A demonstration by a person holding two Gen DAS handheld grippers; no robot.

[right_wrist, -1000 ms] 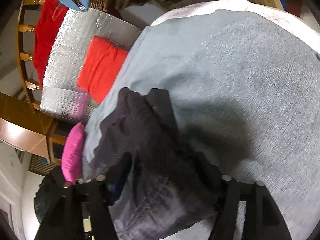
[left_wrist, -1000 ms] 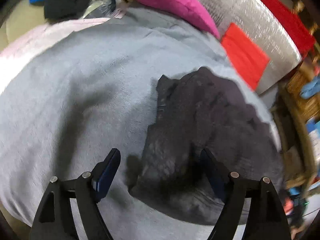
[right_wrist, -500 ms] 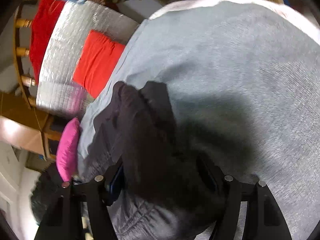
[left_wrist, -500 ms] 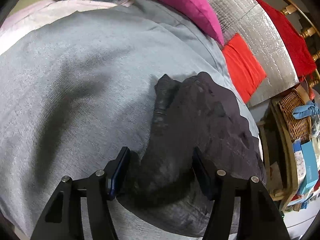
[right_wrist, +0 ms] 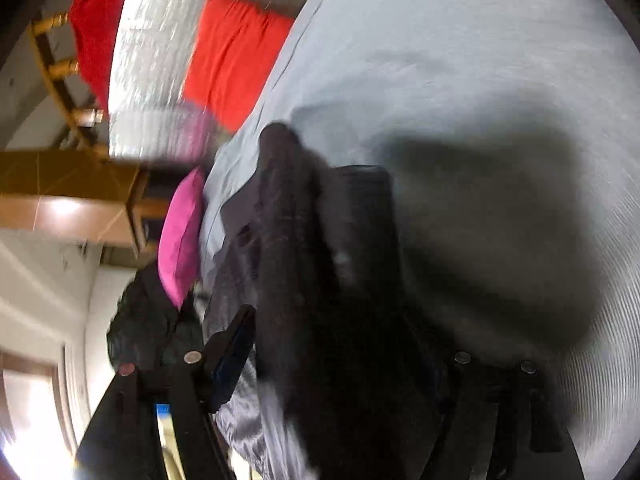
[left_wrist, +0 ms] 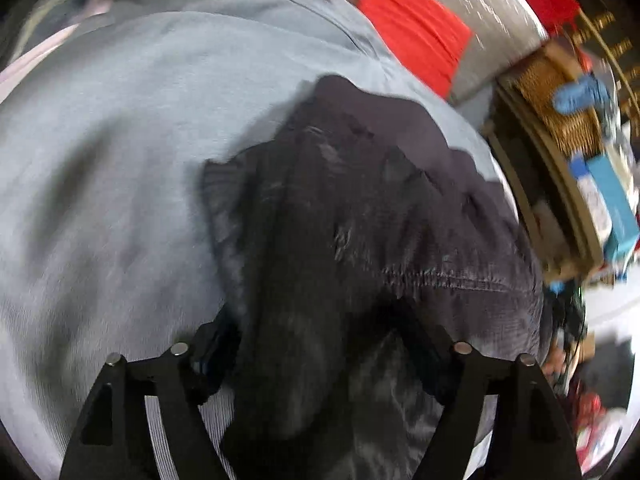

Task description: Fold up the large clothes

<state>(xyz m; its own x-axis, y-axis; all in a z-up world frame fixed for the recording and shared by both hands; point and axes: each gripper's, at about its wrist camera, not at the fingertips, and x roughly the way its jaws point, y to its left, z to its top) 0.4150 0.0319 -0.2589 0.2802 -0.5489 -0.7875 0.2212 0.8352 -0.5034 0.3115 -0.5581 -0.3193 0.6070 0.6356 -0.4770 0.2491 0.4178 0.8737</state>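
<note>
A dark grey garment (left_wrist: 360,208) lies bunched on a light grey bedcover (left_wrist: 120,128). My left gripper (left_wrist: 320,344) has its jaws spread around the garment's near fold; the cloth fills the gap and hides the fingertips. In the right wrist view the same garment (right_wrist: 304,264) lies between the spread jaws of my right gripper (right_wrist: 340,344). Its left finger (right_wrist: 236,344) shows beside the cloth and the right finger is lost in shadow. Both views are blurred.
A pink pillow (right_wrist: 180,236), a red cushion (left_wrist: 416,24) and a silver quilted pad (right_wrist: 156,60) lie past the bedcover's far edge. A wicker basket (left_wrist: 560,104) and boxes stand to the right. A wooden frame (right_wrist: 60,68) and dark clothes (right_wrist: 136,328) are at left.
Both grippers have pushed forward over the garment, so the cloth now fills the gaps between the jaws. The cloth looks more bunched and raised.
</note>
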